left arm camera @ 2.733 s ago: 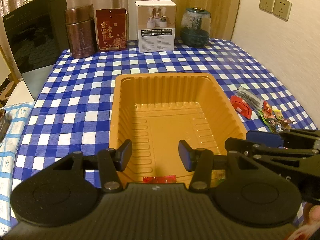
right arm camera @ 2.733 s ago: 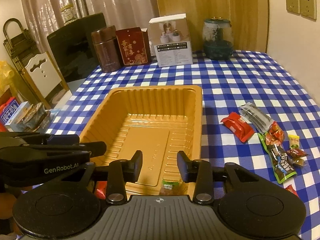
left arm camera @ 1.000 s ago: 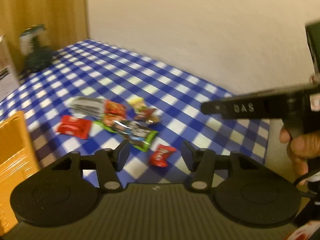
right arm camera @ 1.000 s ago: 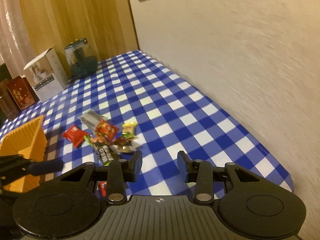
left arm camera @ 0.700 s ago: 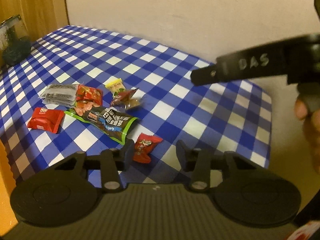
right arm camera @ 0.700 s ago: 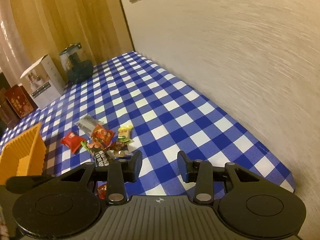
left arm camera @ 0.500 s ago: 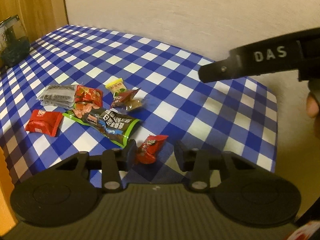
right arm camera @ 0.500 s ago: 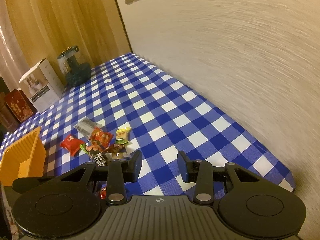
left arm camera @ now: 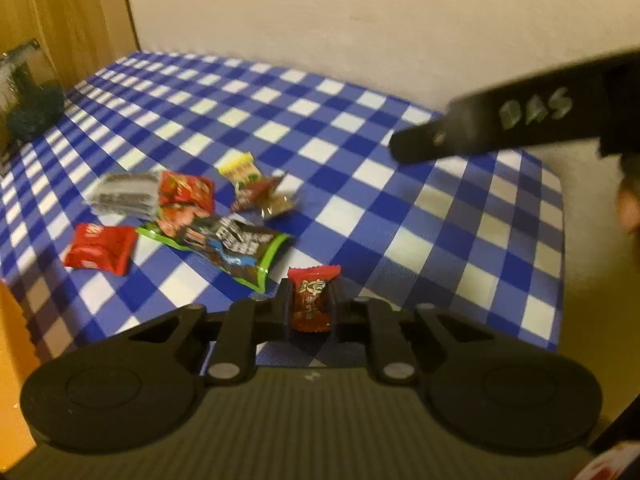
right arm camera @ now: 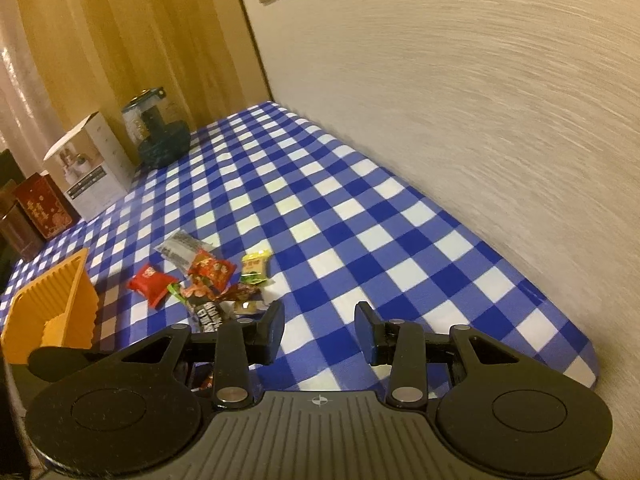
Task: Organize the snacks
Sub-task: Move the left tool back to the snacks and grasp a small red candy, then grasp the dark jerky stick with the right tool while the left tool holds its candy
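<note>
My left gripper (left arm camera: 310, 304) is shut on a small red candy packet (left arm camera: 312, 298) near the table's front edge. Beyond it lie loose snacks: a green-edged dark packet (left arm camera: 224, 242), a red packet (left arm camera: 100, 248), a red printed packet (left arm camera: 186, 194), a grey packet (left arm camera: 124, 196), a yellow candy (left arm camera: 240, 168) and brown candies (left arm camera: 264, 198). My right gripper (right arm camera: 320, 330) is open and empty above the checked cloth, right of the same snack pile (right arm camera: 208, 276). The orange tray (right arm camera: 52, 308) stands at the left; its inside is hidden.
Blue-and-white checked tablecloth (right arm camera: 320, 208) covers the table, which ends at a beige wall on the right. A white box (right arm camera: 88, 168), a dark glass jar (right arm camera: 156, 132) and red and brown tins (right arm camera: 40, 208) stand at the far end. The right gripper's arm (left arm camera: 512, 120) crosses the left wrist view.
My left gripper has moved in on the small red candy packet and closed on it. The right gripper has stayed open, shifting only slightly.
</note>
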{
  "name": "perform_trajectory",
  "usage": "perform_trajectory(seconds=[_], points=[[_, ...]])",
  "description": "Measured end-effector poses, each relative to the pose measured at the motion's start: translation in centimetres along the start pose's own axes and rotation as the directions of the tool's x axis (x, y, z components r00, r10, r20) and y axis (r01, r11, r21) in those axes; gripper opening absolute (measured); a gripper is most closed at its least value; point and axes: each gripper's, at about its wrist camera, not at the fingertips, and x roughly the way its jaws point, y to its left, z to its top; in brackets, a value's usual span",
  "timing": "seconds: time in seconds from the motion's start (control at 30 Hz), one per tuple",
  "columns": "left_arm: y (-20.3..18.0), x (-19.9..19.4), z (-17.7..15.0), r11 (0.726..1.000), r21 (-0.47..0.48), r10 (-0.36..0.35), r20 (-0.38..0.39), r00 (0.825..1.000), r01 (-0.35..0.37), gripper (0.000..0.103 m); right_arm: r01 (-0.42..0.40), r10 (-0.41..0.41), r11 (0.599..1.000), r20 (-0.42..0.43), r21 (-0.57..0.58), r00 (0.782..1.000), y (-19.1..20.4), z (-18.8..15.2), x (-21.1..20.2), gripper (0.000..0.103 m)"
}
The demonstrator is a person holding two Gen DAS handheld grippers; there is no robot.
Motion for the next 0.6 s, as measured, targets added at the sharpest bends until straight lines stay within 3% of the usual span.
perform_trajectory(seconds=[0.33, 0.43, 0.6], points=[[4.7, -5.2, 0.0, 0.986, -0.110, 0.128, 0.038, 0.991, -0.123, 0.016, -0.078, 0.077, 0.993, -0.009, -0.093, 0.997, 2.9, -0.1, 1.0, 0.039], [6.9, -6.4, -0.5, 0.974, -0.153, 0.178, 0.046, 0.983, -0.169, 0.016, -0.131, 0.128, 0.980, -0.032, -0.147, 0.991, 4.3, -0.3, 1.7, 0.039], [9.7, -7.7, -0.9, 0.954, -0.236, 0.208, 0.069, 0.976, -0.186, 0.016, -0.201, 0.195, 0.947, -0.047, -0.252, 0.980, 7.3, -0.3, 3.3, 0.039]])
